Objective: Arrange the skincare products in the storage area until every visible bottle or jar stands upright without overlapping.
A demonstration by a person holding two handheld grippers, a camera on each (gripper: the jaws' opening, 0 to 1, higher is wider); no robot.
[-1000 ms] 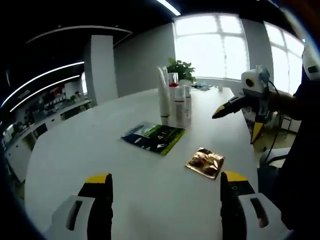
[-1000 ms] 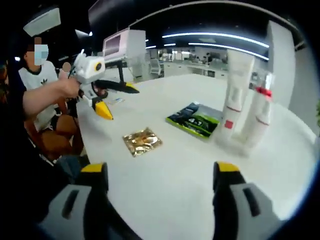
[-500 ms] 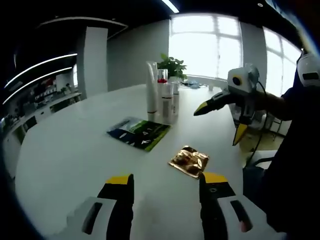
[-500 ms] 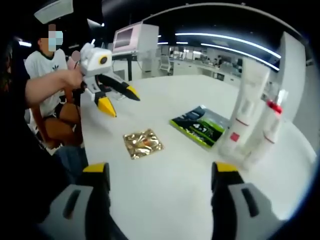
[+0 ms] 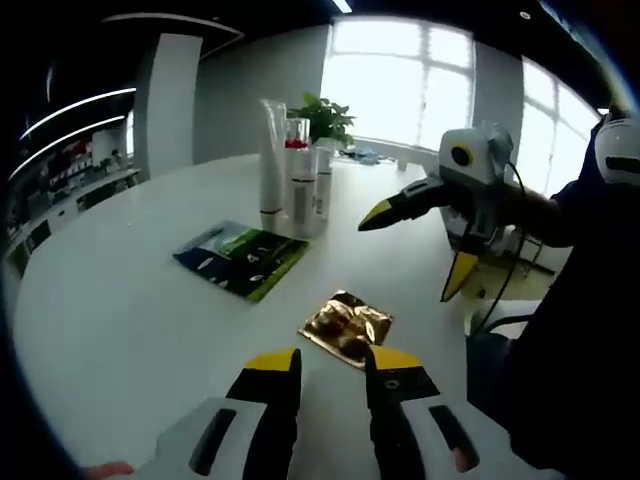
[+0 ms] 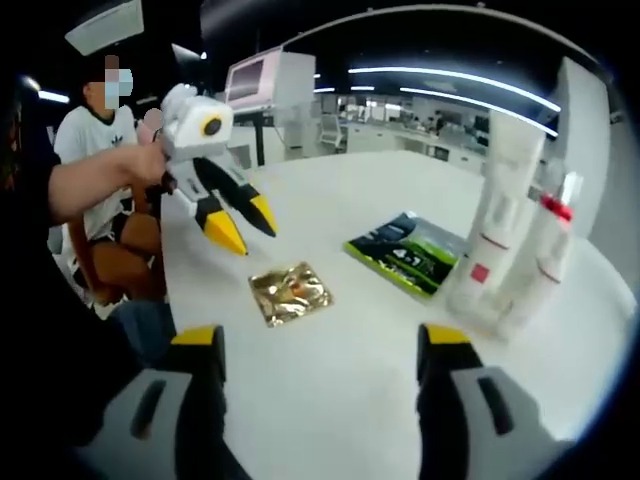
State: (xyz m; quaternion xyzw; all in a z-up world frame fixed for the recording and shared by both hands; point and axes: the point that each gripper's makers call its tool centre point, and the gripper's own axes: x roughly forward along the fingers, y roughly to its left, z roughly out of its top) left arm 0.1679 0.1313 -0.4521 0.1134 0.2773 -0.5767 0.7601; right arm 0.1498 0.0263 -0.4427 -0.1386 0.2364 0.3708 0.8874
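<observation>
Both grippers hover above the table, holding nothing. Our left gripper (image 5: 333,362) shows its yellow-tipped jaws drawn almost together, only a narrow gap between them; in the right gripper view it (image 6: 240,226) comes in at ten o'clock, held in a person's hand (image 6: 150,165), jaws close and pointing down toward the table. Our right gripper (image 6: 311,338) has its jaws spread wide apart; in the left gripper view it (image 5: 415,250) appears at two o'clock, likewise splayed.

We work over a large white round-edged table (image 5: 120,300). On it, at ten o'clock in the left gripper view, lies a flat dark green and black printed packet (image 5: 240,259); in the right gripper view it (image 6: 412,258) sits at one o'clock. Beyond it, at eleven o'clock from our left gripper, stands a cluster of upright skincare products: a tall white tube (image 5: 271,171) and a white bottle with a red collar (image 5: 301,185), touching or nearly so. In the right gripper view the tube (image 6: 496,231) and bottle (image 6: 545,255) stand at three o'clock, just beside the packet.

A small crinkled gold foil sachet (image 5: 346,327) lies flat just ahead of our left jaws; in the right gripper view it (image 6: 290,292) rests at twelve o'clock, below the left gripper's tips.
</observation>
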